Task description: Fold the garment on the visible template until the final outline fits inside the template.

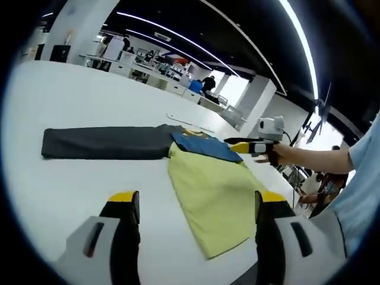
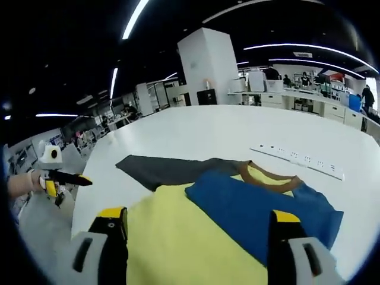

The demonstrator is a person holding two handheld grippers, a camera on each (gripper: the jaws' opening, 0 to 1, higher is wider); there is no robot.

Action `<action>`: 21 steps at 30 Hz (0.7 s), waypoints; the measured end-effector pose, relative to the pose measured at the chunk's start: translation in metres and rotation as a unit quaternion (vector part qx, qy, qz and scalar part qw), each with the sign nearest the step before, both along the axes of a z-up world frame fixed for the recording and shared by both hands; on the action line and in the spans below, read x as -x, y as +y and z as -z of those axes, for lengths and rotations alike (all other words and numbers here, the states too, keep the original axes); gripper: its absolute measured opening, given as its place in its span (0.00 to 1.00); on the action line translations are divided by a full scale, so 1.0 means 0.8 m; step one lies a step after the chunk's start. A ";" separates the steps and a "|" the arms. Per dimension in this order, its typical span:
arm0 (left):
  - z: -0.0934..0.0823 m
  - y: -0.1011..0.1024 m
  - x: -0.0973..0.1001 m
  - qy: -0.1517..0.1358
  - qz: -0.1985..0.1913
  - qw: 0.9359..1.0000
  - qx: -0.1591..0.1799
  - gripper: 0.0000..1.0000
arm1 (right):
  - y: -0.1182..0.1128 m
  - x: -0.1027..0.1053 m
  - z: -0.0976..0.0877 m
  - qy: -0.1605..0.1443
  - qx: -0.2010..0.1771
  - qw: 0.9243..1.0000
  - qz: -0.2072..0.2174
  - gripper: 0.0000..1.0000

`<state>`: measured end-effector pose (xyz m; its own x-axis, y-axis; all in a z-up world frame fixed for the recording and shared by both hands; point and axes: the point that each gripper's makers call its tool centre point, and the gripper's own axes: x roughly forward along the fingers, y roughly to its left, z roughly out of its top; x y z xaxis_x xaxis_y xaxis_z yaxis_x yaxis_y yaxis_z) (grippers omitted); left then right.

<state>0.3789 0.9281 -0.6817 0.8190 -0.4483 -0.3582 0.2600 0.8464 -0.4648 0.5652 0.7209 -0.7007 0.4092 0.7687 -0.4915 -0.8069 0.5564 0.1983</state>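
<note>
A broad white desk (image 1: 77, 95) carries everything here, its smooth top running far back toward the office behind it. A yellow shirt (image 1: 214, 196) with a blue upper part and a brown collar lies flat on the desk, and a dark grey cloth (image 1: 101, 142) lies stretched out beside it, one end tucked under the shirt's collar end. In the right gripper view a long white strip (image 2: 297, 159) with small dark marks lies on the desk just beyond the shirt's collar, apart from both fabrics.
</note>
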 end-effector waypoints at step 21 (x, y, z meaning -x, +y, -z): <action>0.042 0.226 -0.060 0.042 -0.217 0.964 -0.150 0.64 | -0.057 0.009 -0.022 -0.009 -0.025 0.999 0.035 0.99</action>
